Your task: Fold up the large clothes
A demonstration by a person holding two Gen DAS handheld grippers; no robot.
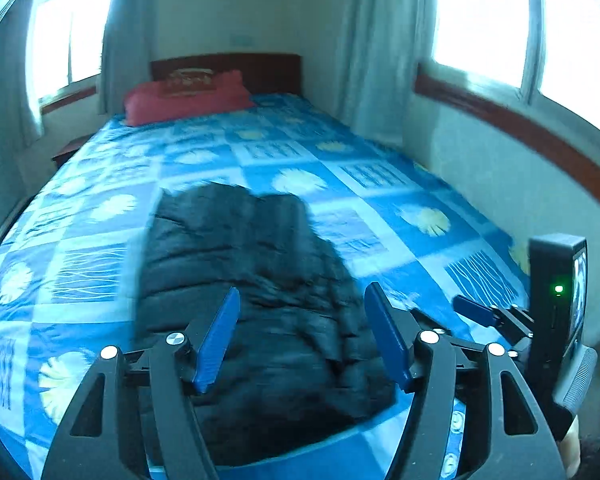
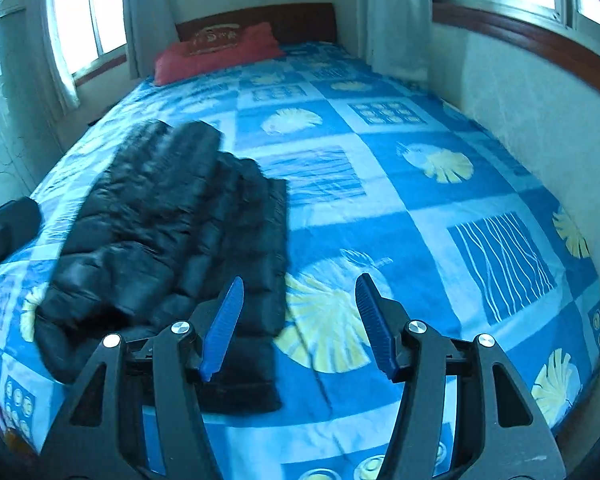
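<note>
Blue-padded, the left claw [image 1: 302,330] is seen released above one black padded jacket [image 1: 252,300], nothing gripped; the right claw [image 2: 298,326] is likewise released beside the jacket. The jacket is judged folded lengthwise on the bed [image 2: 420,208], a further fold likely left. One red pillow [image 2: 216,54] lies beyond the jacket.

a home bedroom: bed [image 2: 380,200], red pillow [image 2: 216,54], curtained windows [image 2: 88,12].

Black quilted jacket [image 1: 252,288] on blue bedspread [image 2: 400,208] with pale-yellow leaf squares; red pillow [image 1: 188,98].
</note>
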